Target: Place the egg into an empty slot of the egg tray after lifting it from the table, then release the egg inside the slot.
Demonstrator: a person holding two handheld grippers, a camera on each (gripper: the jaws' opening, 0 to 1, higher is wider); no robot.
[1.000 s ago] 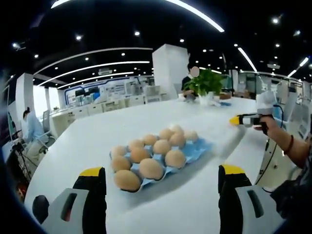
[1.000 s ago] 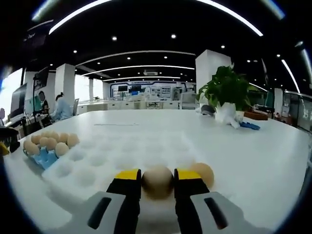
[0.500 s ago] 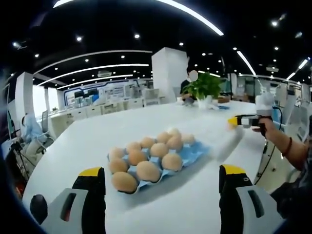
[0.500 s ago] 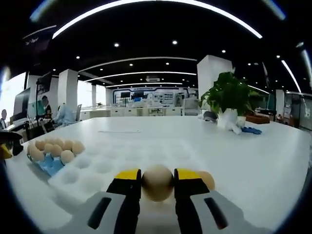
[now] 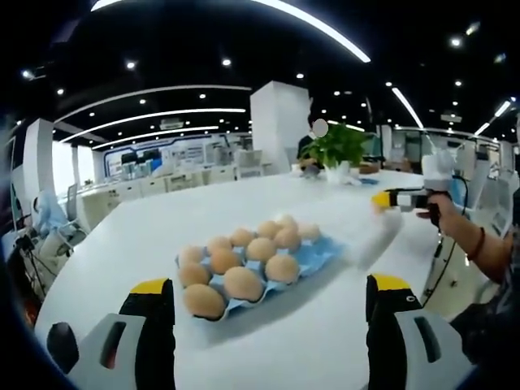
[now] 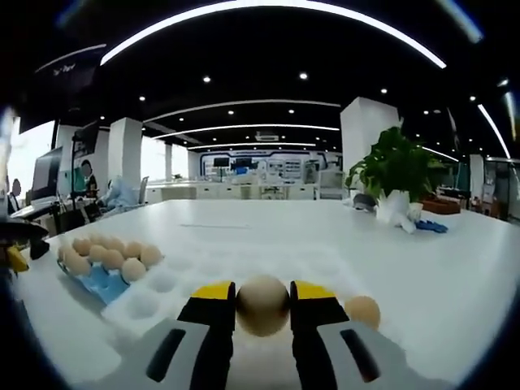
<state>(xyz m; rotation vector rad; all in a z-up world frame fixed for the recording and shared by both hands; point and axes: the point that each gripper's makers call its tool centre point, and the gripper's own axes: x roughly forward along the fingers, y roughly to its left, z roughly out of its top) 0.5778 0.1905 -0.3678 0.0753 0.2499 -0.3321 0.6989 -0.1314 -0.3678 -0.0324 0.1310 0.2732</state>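
My right gripper (image 6: 263, 302) is shut on a tan egg (image 6: 262, 305), held low over the near edge of a white egg tray (image 6: 203, 272) with empty slots. A second tan egg (image 6: 362, 311) lies on the white table (image 6: 455, 268) just right of my jaws. A blue tray (image 6: 104, 280) with several eggs sits to the left. In the left gripper view, my left gripper (image 5: 271, 305) is open, jaws wide apart, before the blue tray (image 5: 321, 253) filled with brown eggs (image 5: 244, 283). The right gripper (image 5: 390, 199) shows at right in a person's hand.
A potted plant (image 6: 396, 175) in a white pot stands far right on the table, with a blue item (image 6: 429, 227) beside it. People sit at desks far left (image 6: 84, 180). The white tray (image 5: 375, 231) lies blurred right of the blue tray.
The right gripper has drawn back and lifted slightly with the egg, so the white tray looks farther and lower. The left view has barely shifted; the left jaws stay open.
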